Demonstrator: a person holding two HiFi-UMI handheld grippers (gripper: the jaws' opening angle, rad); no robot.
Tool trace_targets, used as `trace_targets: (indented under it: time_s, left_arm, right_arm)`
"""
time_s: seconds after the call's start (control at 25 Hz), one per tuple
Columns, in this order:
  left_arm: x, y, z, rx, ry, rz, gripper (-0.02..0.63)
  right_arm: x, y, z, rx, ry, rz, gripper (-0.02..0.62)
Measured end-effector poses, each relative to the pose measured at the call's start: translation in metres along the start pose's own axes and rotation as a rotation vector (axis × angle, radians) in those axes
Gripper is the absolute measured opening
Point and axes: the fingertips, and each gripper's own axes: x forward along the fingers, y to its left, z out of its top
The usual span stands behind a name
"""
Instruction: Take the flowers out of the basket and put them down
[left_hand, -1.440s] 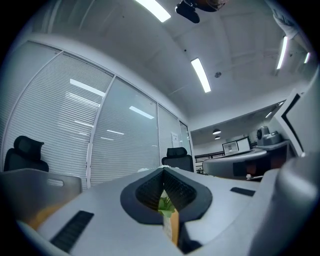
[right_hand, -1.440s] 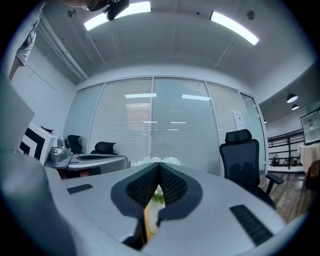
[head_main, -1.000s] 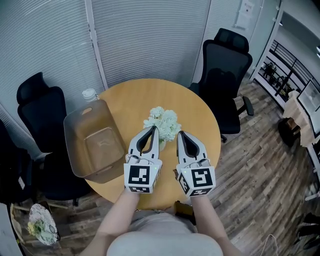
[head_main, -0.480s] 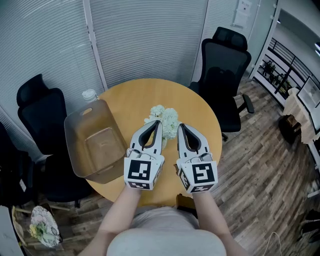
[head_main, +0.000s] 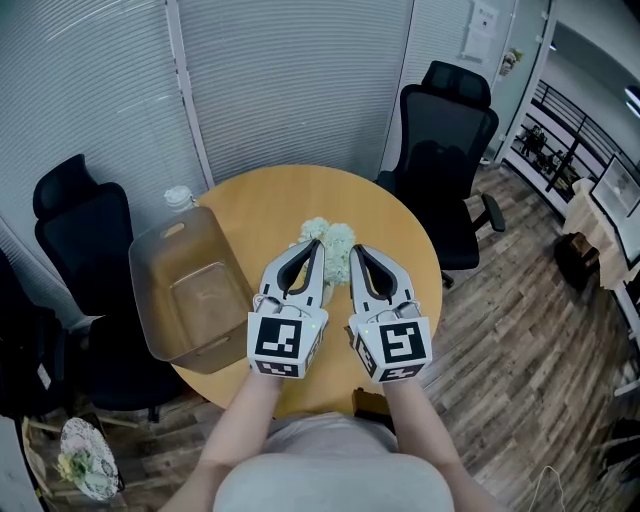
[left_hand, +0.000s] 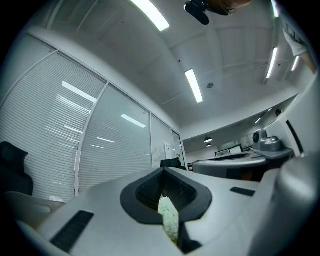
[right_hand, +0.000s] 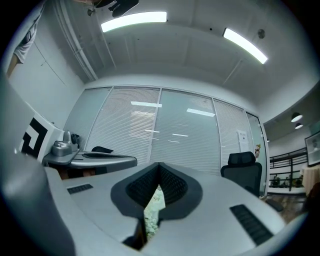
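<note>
Flowers: the pale bunch (head_main: 336, 236) lies on the round wooden surface (head_main: 285, 190) at the centre of the frame. It is outside the basket and half covered by the gripper tips in the head view.
Basket: the clear basket (head_main: 150, 262) stands at the left of the surface and looks empty.
Left gripper: the left gripper (head_main: 314, 244) has its jaws together and nothing pinched. Its own view shows only a sliver of blossom (left_hand: 169, 220) past the slot behind the tips.
Right gripper: the right gripper (head_main: 357, 250) is likewise closed and empty, side by side with the left at the lower centre of the frame. Blossom (right_hand: 152, 206) shows through its slot too.
Just changed: compared with a second ago, both grippers sit a little higher in the frame and cover more of the bunch. The flowers and basket lie where they did.
Meaning for the task: with the bunch down on the surface and neither gripper holding it, the job looks finished, or nearly so. The grippers seem to be drawing clear.
</note>
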Motion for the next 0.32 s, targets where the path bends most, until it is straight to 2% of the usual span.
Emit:
trace_targets:
  time_s: [0.32]
  left_arm:
    - [0.0004, 0.0, 0.0073, 0.022, -0.022, -0.011, 0.005]
  right_arm:
    - [0.003, 0.0039, 0.0032, -0.023, -0.018, -0.002, 0.023]
